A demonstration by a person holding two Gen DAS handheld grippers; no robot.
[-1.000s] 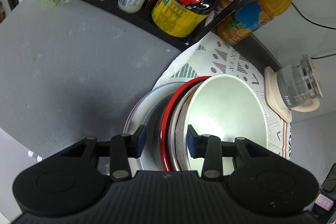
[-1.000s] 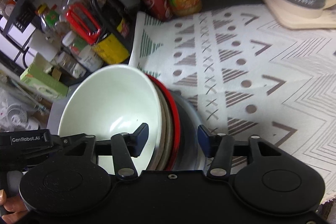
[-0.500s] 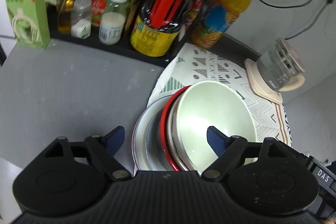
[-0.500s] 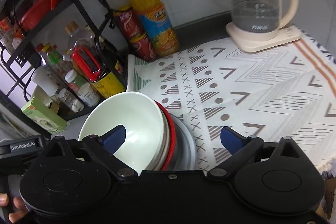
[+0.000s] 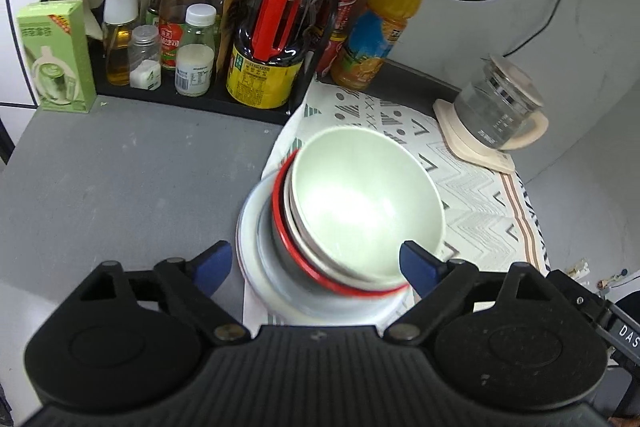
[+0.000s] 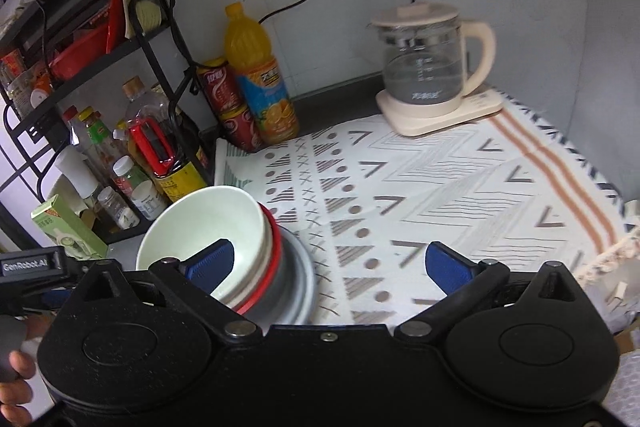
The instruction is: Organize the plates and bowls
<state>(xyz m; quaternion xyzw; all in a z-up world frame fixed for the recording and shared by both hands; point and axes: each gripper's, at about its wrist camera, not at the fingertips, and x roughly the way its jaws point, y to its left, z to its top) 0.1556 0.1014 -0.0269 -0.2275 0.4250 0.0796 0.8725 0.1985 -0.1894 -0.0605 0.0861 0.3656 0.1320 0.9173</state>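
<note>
Both of your grippers are opening with nothing pinched. From the left wrist, your left gripper (image 5: 316, 265) is spreading wide of the stack of bowls and plates (image 5: 344, 223), sitting tilted at the patterned cloth's (image 5: 472, 187) edge. From the right wrist, your right gripper (image 6: 328, 261) is widening beside that stack (image 6: 240, 251), touching nothing.

Left tongs (image 5: 316, 263) and right tongs (image 6: 328, 261) both opening wide, apparently gripping nothing.

Pale green bowl (image 5: 364, 199) tops a tilted stack: white bowl, red-rimmed bowl (image 5: 288, 247), grey plate (image 5: 256, 259), on the patterned cloth's (image 6: 440, 195) edge
</note>
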